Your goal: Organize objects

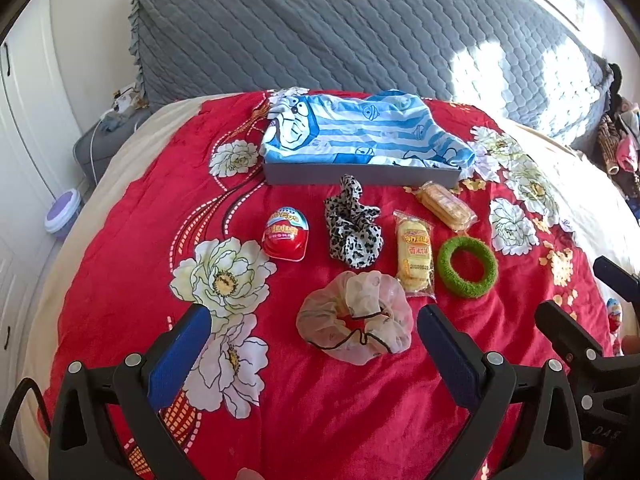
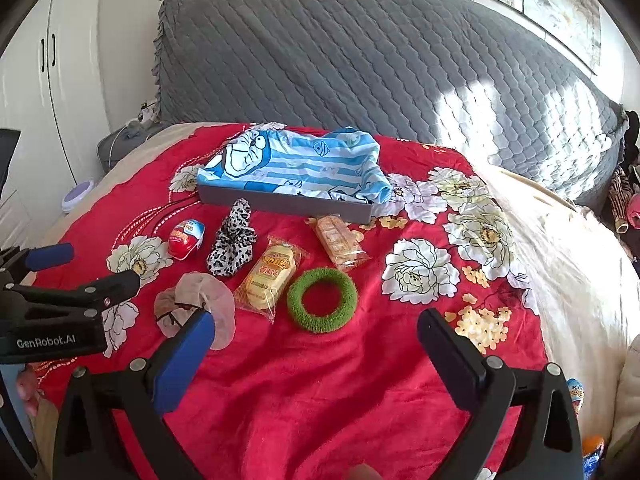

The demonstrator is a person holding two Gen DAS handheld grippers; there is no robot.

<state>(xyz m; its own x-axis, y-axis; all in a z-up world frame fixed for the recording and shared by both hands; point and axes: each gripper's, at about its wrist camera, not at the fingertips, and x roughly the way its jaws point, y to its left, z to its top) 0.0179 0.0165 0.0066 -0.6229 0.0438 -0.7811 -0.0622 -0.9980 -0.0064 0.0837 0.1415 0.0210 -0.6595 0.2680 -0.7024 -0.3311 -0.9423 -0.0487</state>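
Observation:
On a red flowered blanket [image 1: 320, 420] lie a sheer pink scrunchie [image 1: 356, 316], a leopard scrunchie [image 1: 352, 228], a green scrunchie [image 1: 467, 267], a red toy egg [image 1: 285, 234] and two snack packets [image 1: 415, 257] [image 1: 446, 205]. Behind them stands a grey box [image 1: 360, 175] lined with blue striped cloth. My left gripper [image 1: 314, 330] is open, just before the pink scrunchie. My right gripper [image 2: 316, 332] is open, just before the green scrunchie [image 2: 322, 300]. The box also shows in the right wrist view [image 2: 280, 202].
A grey quilted headboard [image 1: 320, 28] rises behind the bed. A white wardrobe [image 1: 24, 128] and a lilac tub [image 1: 62, 210] are at the left. Clothes hang at the far right [image 1: 616, 140]. Another egg toy [image 2: 575, 394] lies by the right edge.

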